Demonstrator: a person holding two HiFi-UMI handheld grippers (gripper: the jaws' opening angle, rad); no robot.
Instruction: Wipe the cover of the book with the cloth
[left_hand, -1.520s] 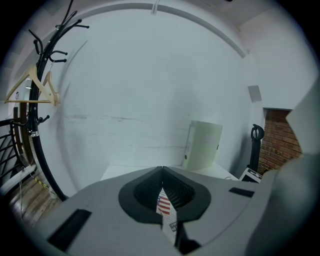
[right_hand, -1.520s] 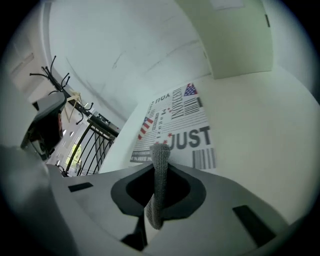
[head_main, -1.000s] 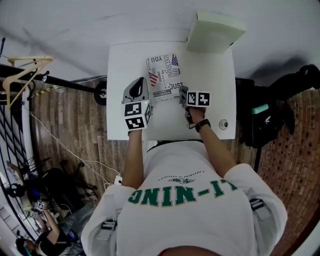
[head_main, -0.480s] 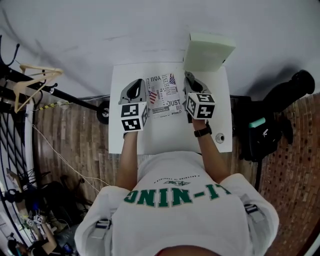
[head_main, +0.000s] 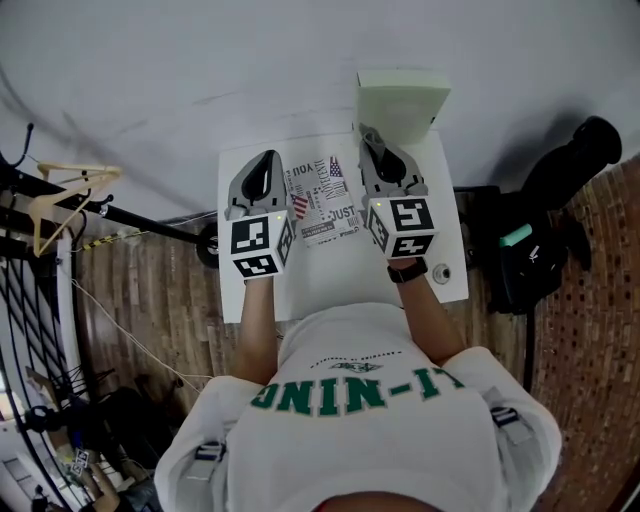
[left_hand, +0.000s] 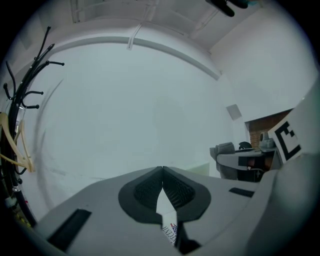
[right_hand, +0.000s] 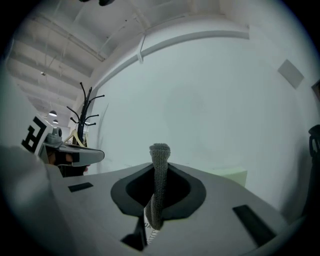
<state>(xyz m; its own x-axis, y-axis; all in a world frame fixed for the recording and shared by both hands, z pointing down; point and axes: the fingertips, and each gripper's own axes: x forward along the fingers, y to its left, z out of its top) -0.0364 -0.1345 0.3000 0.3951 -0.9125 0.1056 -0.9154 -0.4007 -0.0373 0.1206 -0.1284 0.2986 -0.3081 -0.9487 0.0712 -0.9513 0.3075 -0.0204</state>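
Book (head_main: 325, 196) is laid flat on the white table (head_main: 330, 275), cover up, toward the far edge and midway between the side edges, so it can be reached from both sides. Right gripper (right_hand: 160, 167) is clamped on a grey knitted cloth (right_hand: 159, 150). A fold is seen standing up between the jaws, and the cloth is judged ready for wiping. Left gripper (left_hand: 162, 172) is closed tip to tip with nothing held, probably kept free to steady the book. Both are held level, aimed at the wall, one either side of the book. No cloth contact with the cover is seen. Pale green box (head_main: 400, 100) is set at the far right corner, clear of the wiping path.
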